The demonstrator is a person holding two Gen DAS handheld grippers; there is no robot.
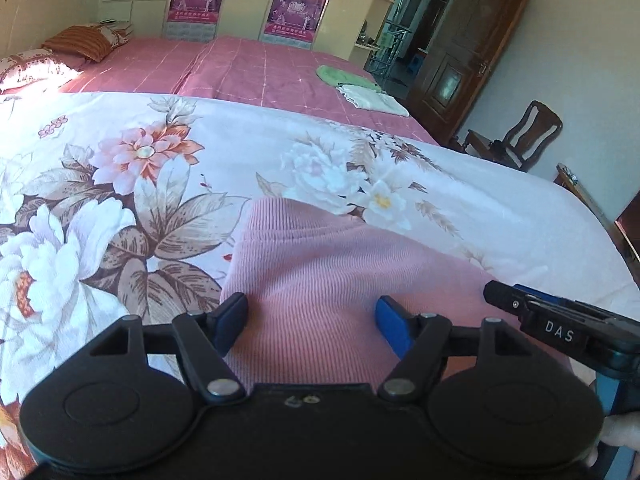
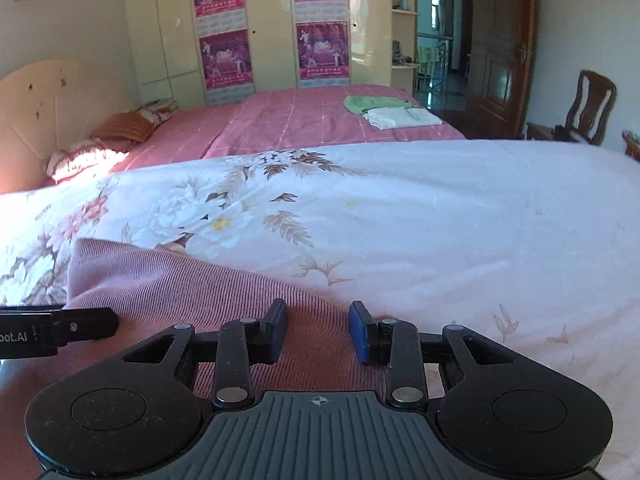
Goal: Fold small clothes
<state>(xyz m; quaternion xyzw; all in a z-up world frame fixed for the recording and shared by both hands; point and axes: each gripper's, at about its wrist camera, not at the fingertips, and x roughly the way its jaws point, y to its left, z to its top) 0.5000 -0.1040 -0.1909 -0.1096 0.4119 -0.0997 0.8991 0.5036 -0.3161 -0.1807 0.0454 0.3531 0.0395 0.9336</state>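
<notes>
My left gripper (image 1: 310, 322) hangs over the pink ribbed knit garment (image 1: 340, 280) with its jaws wide apart and nothing pinched between them. My right gripper (image 2: 318, 330) sits at the garment's right edge, jaws parted more narrowly, no cloth clamped that I can see. The garment lies on the floral quilt (image 2: 440, 208), just in front of both tools.

My worry: the knit looks soft and stretchy, so if I close on 1 layer only, the fold could drag crooked or bunch. The right jaws also straddle the hem and the quilt, so I could pinch the quilt along with it.

The left view shows the garment's far folded edge and ribbed cuff; the right view shows only its right slope, but more bare quilt. Farther off, both show the green cloth (image 2: 374, 103) and white cloth (image 2: 400, 117) on the pink checked bedspread (image 2: 280, 120).
</notes>
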